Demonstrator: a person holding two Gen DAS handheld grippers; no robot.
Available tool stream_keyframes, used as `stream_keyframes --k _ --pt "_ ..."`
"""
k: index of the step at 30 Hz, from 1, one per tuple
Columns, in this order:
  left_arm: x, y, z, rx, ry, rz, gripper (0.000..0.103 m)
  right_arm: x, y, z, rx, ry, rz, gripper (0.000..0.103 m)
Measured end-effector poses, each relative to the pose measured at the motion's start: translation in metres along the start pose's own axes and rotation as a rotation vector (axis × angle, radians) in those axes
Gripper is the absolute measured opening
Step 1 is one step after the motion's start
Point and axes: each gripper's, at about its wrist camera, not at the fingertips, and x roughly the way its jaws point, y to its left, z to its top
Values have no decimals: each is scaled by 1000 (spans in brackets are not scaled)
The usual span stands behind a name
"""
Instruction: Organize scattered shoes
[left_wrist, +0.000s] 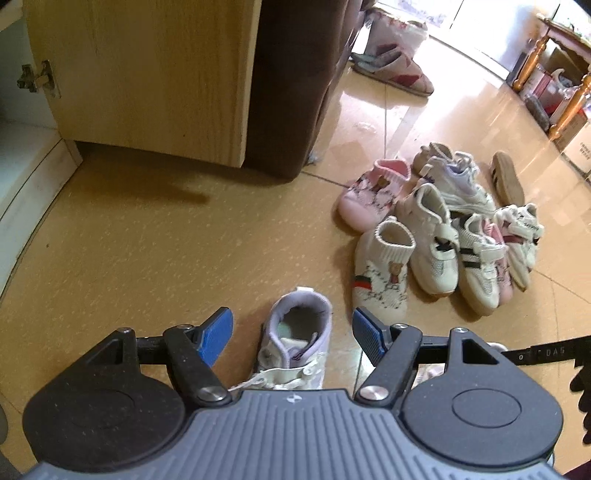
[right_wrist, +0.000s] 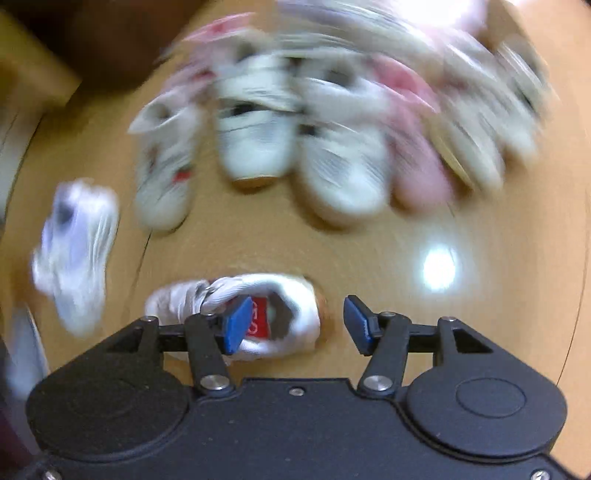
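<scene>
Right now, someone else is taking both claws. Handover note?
Left claw: open, empty, a lilac-collared shoe on the floor between its fingers.
Right claw: open, empty, its left finger at the opening of a white shoe; view blurred.
Pile of small shoes lies jumbled on the tile floor.
Done: nothing visibly lined up.
Left: grip these two, then pair off the pile.

floor: tan tile | pile of shoes | lilac shoe
</scene>
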Motion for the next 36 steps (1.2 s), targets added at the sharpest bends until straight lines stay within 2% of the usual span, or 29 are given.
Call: stream_keyframes --k 2,5,6,8,13,14,15,20,23,27,28,30,34,36 --pt "-3 -1 0 -3 -6 -7 71 -1 -12 -8 161 4 26 56" --pt "-5 2 0 -8 -12 -9 71 2 -20 -19 278 -2 8 51" --pt "-5 3 0 -11 -13 -7 71 3 -22 -22 302 -11 16 47" --pt "-4 6 0 -20 -12 2 71 11 -27 -25 378 -21 44 45" --pt "6 12 -2 -29 16 11 71 32 -18 -27 396 -25 22 34" --pt "9 11 -2 -25 27 10 71 38 -13 -26 388 -27 18 27" --pt "11 11 -3 -20 36 11 71 44 -8 -25 380 -29 14 26" --pt "20 9 -8 -7 65 34 69 50 2 -12 195 -9 -2 21" --pt "19 6 -9 5 65 21 69 45 20 1 -15 -20 10 17" --pt "20 -2 -13 62 63 11 65 34 41 18 -215 -58 47 17" --pt "20 -3 -13 64 57 8 64 32 49 21 -284 -75 53 17" --pt "21 -5 -13 65 44 -1 62 32 58 24 -346 -74 53 17" --pt "22 -9 0 25 -24 -52 62 50 80 19 -534 -25 36 17" --pt "26 -15 6 34 -32 -59 62 55 83 19 -542 -27 29 16"
